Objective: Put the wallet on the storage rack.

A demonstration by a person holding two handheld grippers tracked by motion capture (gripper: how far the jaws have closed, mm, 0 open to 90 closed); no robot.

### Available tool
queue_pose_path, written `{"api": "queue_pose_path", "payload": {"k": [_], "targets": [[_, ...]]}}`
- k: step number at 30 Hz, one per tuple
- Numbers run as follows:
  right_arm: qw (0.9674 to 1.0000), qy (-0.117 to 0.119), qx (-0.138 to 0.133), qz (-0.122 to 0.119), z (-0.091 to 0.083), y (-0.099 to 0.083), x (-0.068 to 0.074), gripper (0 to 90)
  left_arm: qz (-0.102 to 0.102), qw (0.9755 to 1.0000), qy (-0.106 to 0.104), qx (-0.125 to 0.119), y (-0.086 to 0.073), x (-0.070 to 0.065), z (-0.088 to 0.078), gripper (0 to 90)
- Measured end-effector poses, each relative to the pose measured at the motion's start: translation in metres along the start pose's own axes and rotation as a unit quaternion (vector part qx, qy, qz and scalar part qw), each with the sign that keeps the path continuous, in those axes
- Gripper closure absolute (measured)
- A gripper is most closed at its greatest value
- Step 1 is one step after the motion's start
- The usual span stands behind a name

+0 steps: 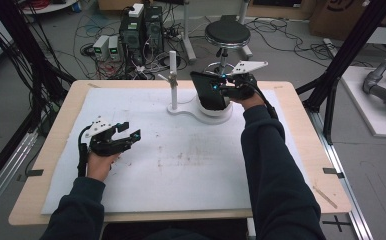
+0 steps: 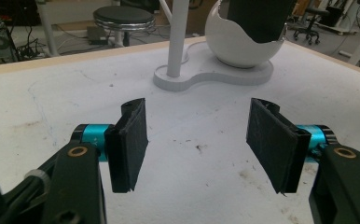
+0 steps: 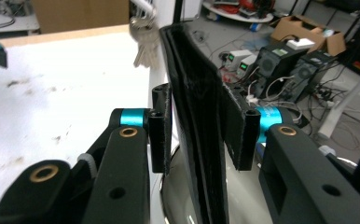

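A black wallet (image 1: 208, 92) stands upright in the white bowl (image 1: 218, 114) of a white stand (image 1: 181, 109) at the back of the table. My right gripper (image 1: 221, 86) reaches it from the right. In the right gripper view the wallet (image 3: 194, 93) rises between the two pads, which stand close beside it without pressing, so my right gripper (image 3: 201, 126) is open. Keys (image 3: 143, 46) hang from the stand's pole (image 1: 173, 75). My left gripper (image 1: 131, 130) rests low at the left of the table. Its jaws (image 2: 197, 140) are open over bare mat, facing the pole (image 2: 178, 37) and bowl (image 2: 243, 49).
A white mat (image 1: 181, 165) covers the wooden table (image 1: 56, 145). Behind the table stand a black stool (image 1: 227, 34) and computer towers (image 1: 141, 30) among floor cables. Black frame posts rise at both sides.
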State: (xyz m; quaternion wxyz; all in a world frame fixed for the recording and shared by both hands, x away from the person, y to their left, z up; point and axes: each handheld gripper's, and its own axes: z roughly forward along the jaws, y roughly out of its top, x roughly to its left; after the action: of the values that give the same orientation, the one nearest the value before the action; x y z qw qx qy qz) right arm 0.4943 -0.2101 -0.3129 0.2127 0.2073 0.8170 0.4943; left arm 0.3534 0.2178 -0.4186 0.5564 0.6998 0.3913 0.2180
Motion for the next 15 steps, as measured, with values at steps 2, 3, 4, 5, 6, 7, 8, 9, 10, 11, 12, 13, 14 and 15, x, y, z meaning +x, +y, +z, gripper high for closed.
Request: {"api": "queue_pose_path", "payload": {"k": [2, 3, 4, 5, 6, 7, 8, 9, 10, 11, 12, 13, 14, 15], "targets": [[0.9998, -0.002, 0.018, -0.009, 0.0005, -0.0021, 0.0012, 66.6, -0.001, 1.0, 0.0, 0.0, 0.0, -0.0001, 0.0001, 38.2], [0.9996, -0.004, 0.023, -0.014, 0.0014, -0.0035, 0.0014, 66.6, -0.002, 1.0, 0.0, -0.001, -0.0001, -0.0001, 0.0003, 38.2], [0.9996, -0.006, 0.026, -0.013, 0.0033, -0.0071, 0.002, 67.9, -0.001, 1.0, 0.0, 0.0, -0.0001, 0.0001, 0.0002, 38.2], [0.9996, -0.006, 0.026, -0.013, 0.0033, -0.0071, 0.002, 67.9, 0.0, 1.0, 0.0, 0.001, -0.0001, 0.0002, 0.0002, 38.2], [0.9995, -0.004, 0.028, -0.015, 0.0045, -0.009, 0.0022, 70.8, -0.001, 1.0, 0.0, 0.0, -0.0001, 0.0001, 0.0003, 38.2], [0.9994, -0.003, 0.025, -0.023, 0.005, -0.01, 0.0022, 74.1, -0.001, 1.0, 0.0, 0.0, -0.0001, 0.0002, 0.0001, 38.2], [0.9992, -0.004, 0.027, -0.028, 0.0045, -0.0096, 0.0032, 76.0, -0.001, 1.0, 0.0, -0.001, 0.0, 0.0003, 0.0, 38.2], [0.9987, -0.008, 0.026, -0.044, 0.0043, -0.0092, 0.003, 76.6, -0.001, 1.0, 0.001, 0.0, 0.0, 0.0005, -0.0003, 38.2], [0.9983, -0.006, 0.027, -0.052, 0.0037, -0.0093, 0.0029, 76.8, -0.002, 1.0, 0.001, -0.001, 0.0001, 0.0005, -0.0005, 38.2], [0.9979, -0.002, 0.026, -0.059, 0.003, -0.0099, 0.0031, 76.7, -0.002, 1.0, 0.001, 0.0, 0.0001, 0.0007, -0.0007, 38.2], [0.9976, -0.001, 0.027, -0.064, 0.0019, -0.0103, 0.0031, 76.6, -0.002, 1.0, 0.001, 0.0, 0.0001, 0.0009, -0.0008, 38.2], [0.9973, 0.001, 0.029, -0.068, 0.0005, -0.0104, 0.0035, 76.5, -0.002, 1.0, 0.001, 0.0, 0.0001, 0.0009, -0.0008, 38.2], [0.9971, 0.001, 0.031, -0.07, -0.0009, -0.0104, 0.0043, 76.3, -0.002, 1.0, 0.001, -0.001, 0.0001, 0.001, -0.0009, 38.2], [0.9966, 0.003, 0.035, -0.074, -0.0025, -0.0102, 0.0055, 76.3, -0.003, 1.0, 0.001, -0.001, 0.0, 0.0011, -0.001, 38.2]]}}
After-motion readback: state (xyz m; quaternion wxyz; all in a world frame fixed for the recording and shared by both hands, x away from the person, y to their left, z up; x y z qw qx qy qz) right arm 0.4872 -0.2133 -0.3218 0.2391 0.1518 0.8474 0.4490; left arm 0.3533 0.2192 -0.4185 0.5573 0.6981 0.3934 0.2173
